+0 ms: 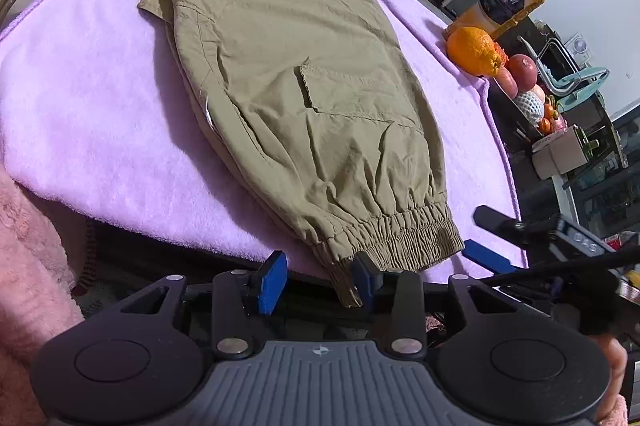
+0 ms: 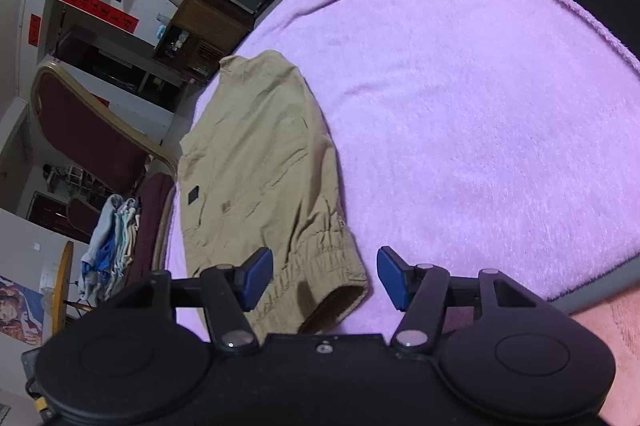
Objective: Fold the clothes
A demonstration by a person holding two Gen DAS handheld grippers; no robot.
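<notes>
Khaki trousers (image 1: 304, 78) lie folded lengthwise on a lilac towel (image 1: 88, 98), with the elastic cuffs (image 1: 404, 234) nearest me. My left gripper (image 1: 320, 282) is open at the towel's near edge; a lower cuff (image 1: 348, 290) hangs just inside its right pad (image 1: 366, 280). In the right wrist view the trousers (image 2: 256, 166) stretch away to the left. My right gripper (image 2: 326, 278) is open, and the cuff opening (image 2: 336, 300) lies between its pads. The right gripper (image 1: 486, 238) also shows beside the cuffs in the left wrist view.
An orange (image 1: 474, 50), a juice bottle (image 1: 508, 2) and apples (image 1: 520, 72) stand along the towel's right side. A pink fluffy cloth (image 1: 28, 266) lies at the near left. A red chair (image 2: 88, 130) and a pile of clothes (image 2: 110, 242) stand beyond the far edge.
</notes>
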